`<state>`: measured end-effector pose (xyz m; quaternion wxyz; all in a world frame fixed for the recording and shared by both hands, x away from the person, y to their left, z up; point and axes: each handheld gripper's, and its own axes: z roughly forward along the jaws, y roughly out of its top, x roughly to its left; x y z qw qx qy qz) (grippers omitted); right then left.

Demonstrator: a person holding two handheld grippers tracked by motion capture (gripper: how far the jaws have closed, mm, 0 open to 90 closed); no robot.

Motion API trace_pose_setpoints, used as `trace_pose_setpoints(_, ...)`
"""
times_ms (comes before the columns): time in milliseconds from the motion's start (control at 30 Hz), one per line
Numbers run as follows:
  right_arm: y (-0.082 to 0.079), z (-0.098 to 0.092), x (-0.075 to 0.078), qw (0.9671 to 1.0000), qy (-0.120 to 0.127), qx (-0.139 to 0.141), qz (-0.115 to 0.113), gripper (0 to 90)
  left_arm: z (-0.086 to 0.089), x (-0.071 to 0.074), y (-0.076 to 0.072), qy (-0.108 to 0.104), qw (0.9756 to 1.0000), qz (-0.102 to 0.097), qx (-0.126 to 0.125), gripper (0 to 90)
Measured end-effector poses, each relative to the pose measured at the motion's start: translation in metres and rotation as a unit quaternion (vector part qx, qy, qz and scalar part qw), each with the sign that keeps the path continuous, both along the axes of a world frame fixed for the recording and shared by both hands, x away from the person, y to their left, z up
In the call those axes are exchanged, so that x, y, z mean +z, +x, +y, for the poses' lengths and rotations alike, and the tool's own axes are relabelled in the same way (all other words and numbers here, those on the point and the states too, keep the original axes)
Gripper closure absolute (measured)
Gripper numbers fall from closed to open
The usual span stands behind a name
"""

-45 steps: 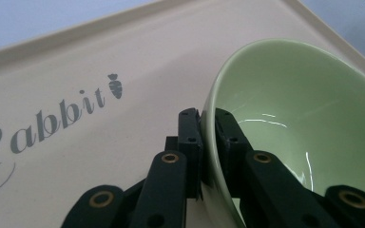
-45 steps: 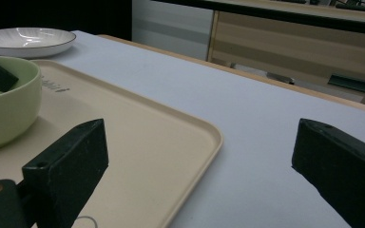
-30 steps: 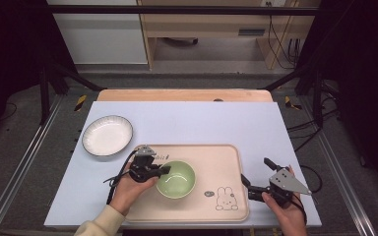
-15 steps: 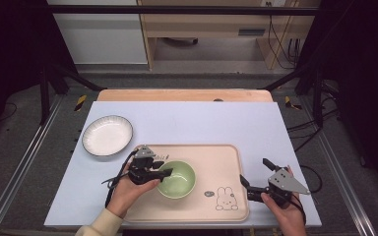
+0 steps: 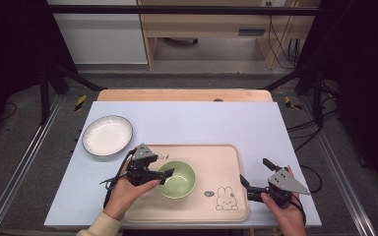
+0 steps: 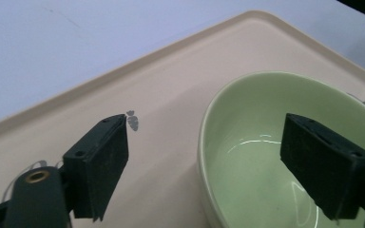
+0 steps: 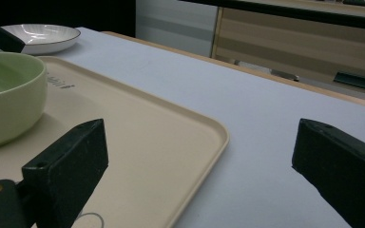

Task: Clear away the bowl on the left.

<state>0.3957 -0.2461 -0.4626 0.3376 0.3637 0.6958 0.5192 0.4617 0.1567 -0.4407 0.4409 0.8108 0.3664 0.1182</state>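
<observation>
On the tray [image 5: 226, 162], left of its middle: green bowl [image 5: 179, 181], upright, empty. Bowl's left rim between the pads of the left hand-held gripper [image 5: 165, 175], one pad over the bowl's inside, the other outside over bare tray; jaws apart and just been opening, no pad pressing on the rim in the left gripper view [image 6: 228, 142]. Rabbit drawing [image 5: 225, 198] on the tray's near right part, beside the bowl. Right hand-held gripper [image 5: 254, 177] just off the tray's right edge, jaws wide apart, nothing between them but tray corner and desk [image 5: 202, 123]. White plate [image 5: 107, 134] with dark rim on the desk beyond the tray's left end, apart from it. Wooden board [image 5: 182, 95] along the desk's far edge.
</observation>
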Motion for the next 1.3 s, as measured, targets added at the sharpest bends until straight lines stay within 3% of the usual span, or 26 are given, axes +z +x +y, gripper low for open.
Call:
trace_pose_setpoints(200,0.000,0.000,0.000,1.0000,0.000,0.001,0.000,4.8,-0.003,0.003,-0.007,-0.007,0.9997,-0.021,-0.011,11.0)
trace_pose_setpoints(300,0.000,0.000,0.000,1.0000,0.001,0.002,0.000,4.8,-0.005,0.004,-0.010,0.001,0.9994,-0.031,-0.016,9.4)
trace_pose_setpoints(667,-0.001,0.000,0.001,1.0000,0.002,0.001,-0.002,4.8,-0.002,0.011,-0.018,-0.015,0.9986,-0.043,-0.028,8.0)
trace_pose_setpoints(1067,-0.001,0.000,0.001,1.0000,0.003,0.000,-0.001,4.7,0.001,0.017,-0.028,-0.018,0.9982,-0.048,-0.031,4.7)
trace_pose_setpoints(1233,-0.001,0.000,0.001,1.0000,-0.004,0.000,-0.002,4.7,0.006,0.021,-0.033,-0.019,0.9975,-0.058,-0.036,4.1)
trace_pose_setpoints(1300,-0.001,0.001,0.001,1.0000,-0.006,0.000,-0.002,4.7,0.012,0.023,-0.037,-0.026,0.9962,-0.069,-0.048,3.2)
